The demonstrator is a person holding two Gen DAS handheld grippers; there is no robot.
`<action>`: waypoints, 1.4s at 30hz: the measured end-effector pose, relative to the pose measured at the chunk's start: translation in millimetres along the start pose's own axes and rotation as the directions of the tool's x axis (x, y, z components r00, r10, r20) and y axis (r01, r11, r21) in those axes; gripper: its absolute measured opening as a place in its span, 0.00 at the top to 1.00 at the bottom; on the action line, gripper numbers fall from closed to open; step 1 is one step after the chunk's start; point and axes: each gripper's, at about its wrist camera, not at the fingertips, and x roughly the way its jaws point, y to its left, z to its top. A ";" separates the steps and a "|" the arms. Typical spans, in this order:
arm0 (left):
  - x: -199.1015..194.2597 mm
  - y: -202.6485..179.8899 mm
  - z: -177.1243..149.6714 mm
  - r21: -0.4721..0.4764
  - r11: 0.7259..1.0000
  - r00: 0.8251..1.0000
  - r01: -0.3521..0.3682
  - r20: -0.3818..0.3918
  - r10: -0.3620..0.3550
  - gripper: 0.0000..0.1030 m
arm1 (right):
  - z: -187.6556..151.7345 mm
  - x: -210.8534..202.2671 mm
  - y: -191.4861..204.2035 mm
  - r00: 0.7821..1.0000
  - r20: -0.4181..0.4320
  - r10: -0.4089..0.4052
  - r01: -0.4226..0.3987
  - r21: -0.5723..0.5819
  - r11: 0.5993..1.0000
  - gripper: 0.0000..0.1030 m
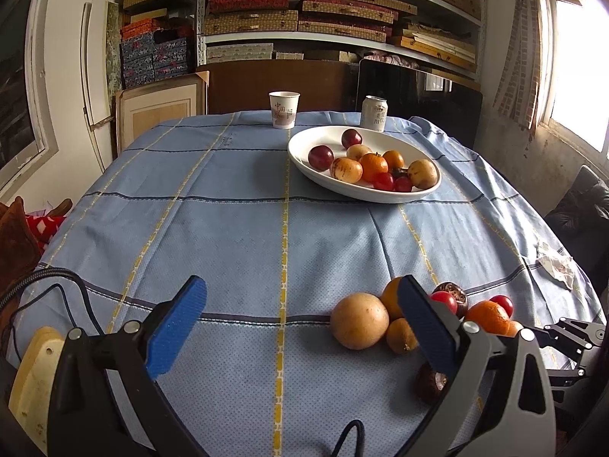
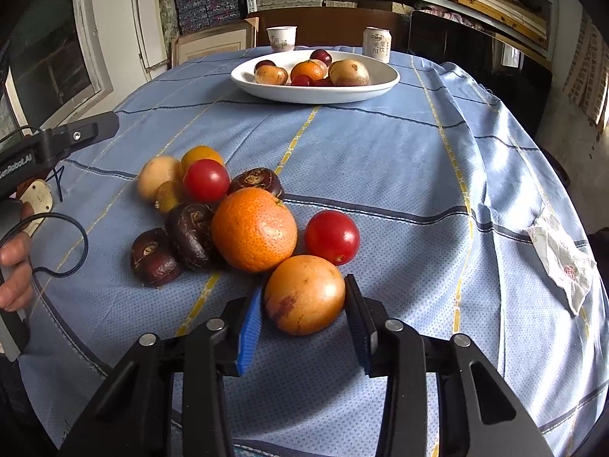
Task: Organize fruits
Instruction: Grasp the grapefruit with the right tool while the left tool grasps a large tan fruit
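From the left wrist, the left tool hovers with its pads apart over the worktop beside loose fruit, the white bowl far off; from the right wrist, the right tool looks clamped on an orange-yellow fruit, long axis crosswise, so lifting toward the bowl likely comes next.

A pile of loose fruit — oranges, red tomatoes, dark brown round fruits, a tan one — lies on the blue checked surface; an orange-yellow fruit sits nearest, while more fill a white oval dish behind.
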 end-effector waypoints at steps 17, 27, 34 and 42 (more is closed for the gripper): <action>38.8 -4.1 8.6 0.113 0.988 0.983 0.106 -0.162 -0.087 0.04 | -13.6 -25.6 -26.6 0.980 0.147 0.132 -0.149 0.110 0.983 0.61; 56.7 -17.3 -5.9 0.145 0.967 0.949 0.211 -0.267 -0.167 0.28 | -14.2 -23.6 -29.2 0.979 0.143 0.147 -0.165 0.124 0.979 0.61; 57.9 -20.3 -7.8 0.147 0.964 0.944 0.224 -0.277 -0.177 0.33 | -14.4 -23.0 -29.0 0.979 0.140 0.148 -0.166 0.122 0.979 0.61; 75.5 -27.9 -6.1 0.127 0.963 0.923 0.239 -0.336 -0.185 0.44 | -14.6 -21.5 -27.6 0.981 0.130 0.145 -0.161 0.122 0.979 0.61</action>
